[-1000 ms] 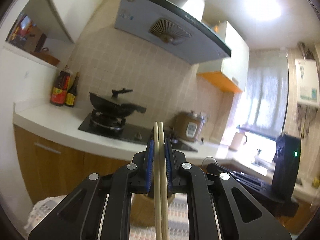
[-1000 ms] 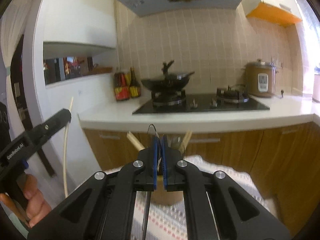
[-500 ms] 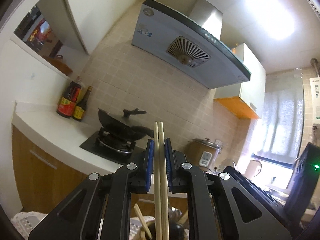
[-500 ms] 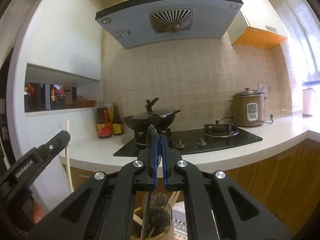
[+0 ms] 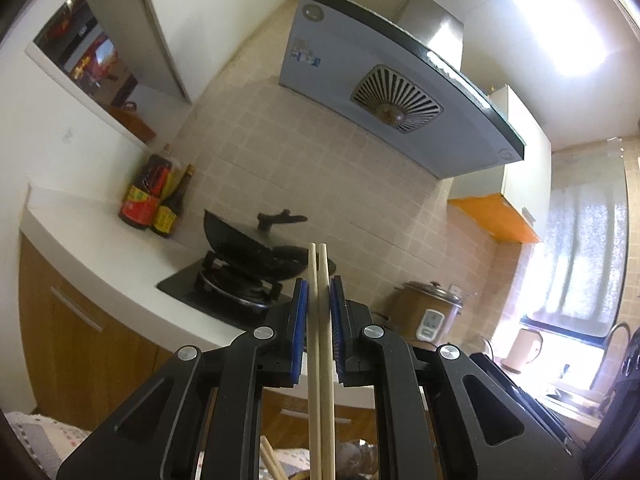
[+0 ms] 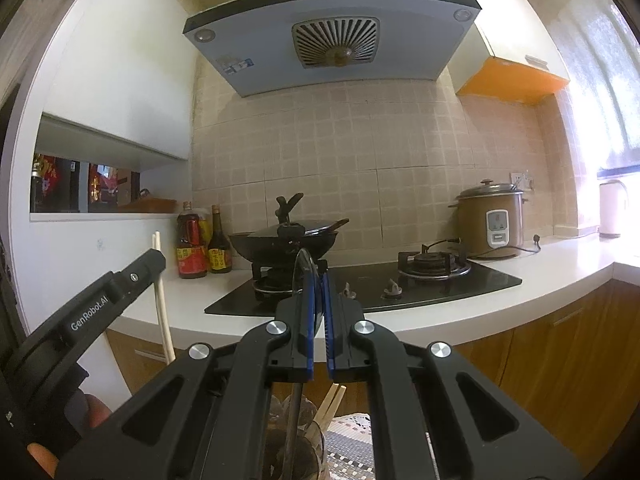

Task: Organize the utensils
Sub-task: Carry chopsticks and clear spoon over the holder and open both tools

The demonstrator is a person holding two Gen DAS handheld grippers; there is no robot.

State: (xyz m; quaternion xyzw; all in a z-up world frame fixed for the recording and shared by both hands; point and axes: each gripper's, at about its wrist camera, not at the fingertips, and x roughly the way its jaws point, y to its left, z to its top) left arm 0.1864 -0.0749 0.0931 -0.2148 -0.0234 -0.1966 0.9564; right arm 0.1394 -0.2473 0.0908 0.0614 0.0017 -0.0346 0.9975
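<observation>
My left gripper (image 5: 319,286) is shut on a pair of pale wooden chopsticks (image 5: 320,344), which stand upright between the blue pads, tips above them. My right gripper (image 6: 318,280) is shut on a thin dark metal utensil (image 6: 299,268), seen edge-on, with its rounded end above the pads and its stem (image 6: 294,416) hanging down. Below it stands a brown utensil holder (image 6: 298,454) with more chopsticks (image 6: 330,404) inside. The right wrist view also shows the left gripper (image 6: 154,258) at the left with its chopsticks (image 6: 162,312), apart from the holder.
The holder stands on a patterned cloth (image 6: 352,440). Behind runs a white counter (image 6: 540,276) with a black hob (image 6: 372,288), a wok (image 6: 286,242), sauce bottles (image 6: 192,248) and a rice cooker (image 6: 490,224). A range hood (image 6: 332,36) hangs above. A hand (image 6: 92,420) holds the left gripper.
Both views have tipped upward and drawn nearer the counter. The holder and cloth have slid to the bottom edge. Both grips are unchanged.
</observation>
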